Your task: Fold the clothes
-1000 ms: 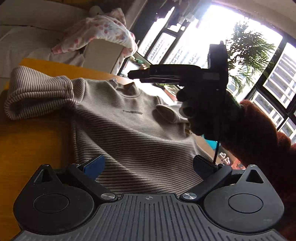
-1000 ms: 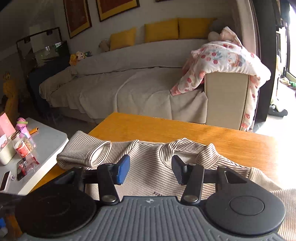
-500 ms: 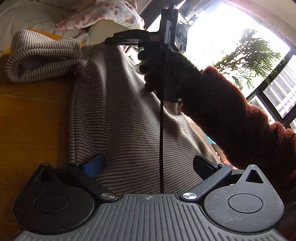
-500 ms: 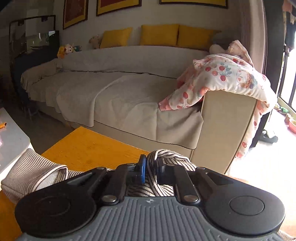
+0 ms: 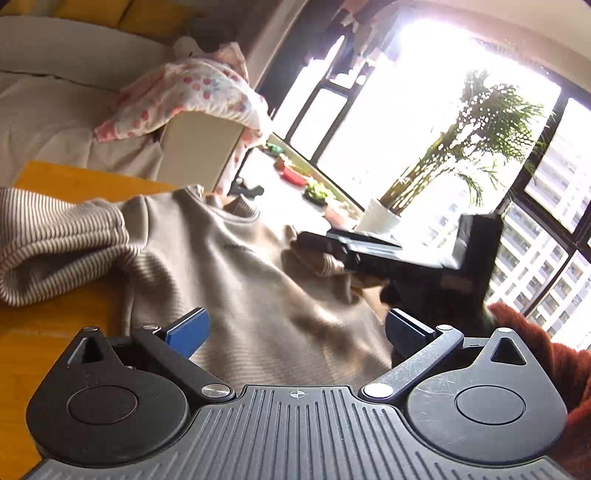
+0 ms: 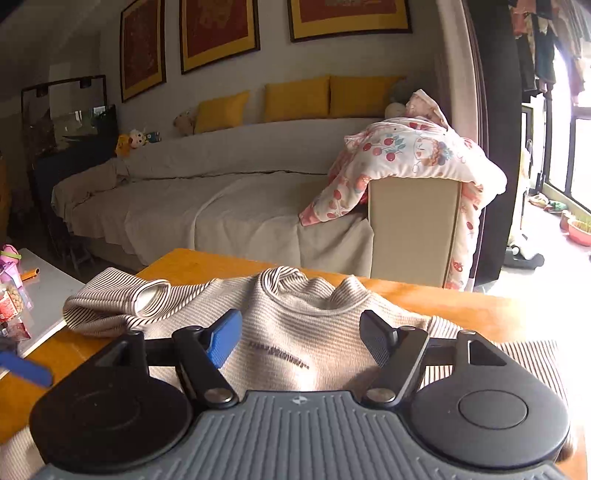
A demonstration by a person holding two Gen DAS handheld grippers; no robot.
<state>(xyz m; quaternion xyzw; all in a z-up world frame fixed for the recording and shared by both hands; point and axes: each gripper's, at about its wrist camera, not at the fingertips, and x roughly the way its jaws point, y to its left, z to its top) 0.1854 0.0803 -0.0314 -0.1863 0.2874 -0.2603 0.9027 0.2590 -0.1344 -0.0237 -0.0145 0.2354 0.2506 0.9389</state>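
Wooden table [image 6: 461,299] is carrying striped sweater [image 6: 303,332], lying spread. Right gripper [image 6: 301,338] jaws just opening wide, holding nothing; left gripper [image 5: 295,328] also gaping empty. Risk: bunched left sleeve [image 6: 114,302] is unrolling, spoiling fold.

A long sofa [image 6: 229,206] draped in a beige cover stood beyond the far edge of the bench [image 6: 461,302]. Three yellow cushions [image 6: 295,98] leaned along its back, and a cherry-print blanket [image 6: 406,158] hung over its right armrest. Three red framed pictures [image 6: 218,33] hung on the wall above. A palm in a white pot [image 5: 380,218] stood by the bright window [image 5: 424,110]. A white side table [image 6: 44,291] sat off the bench's left edge.
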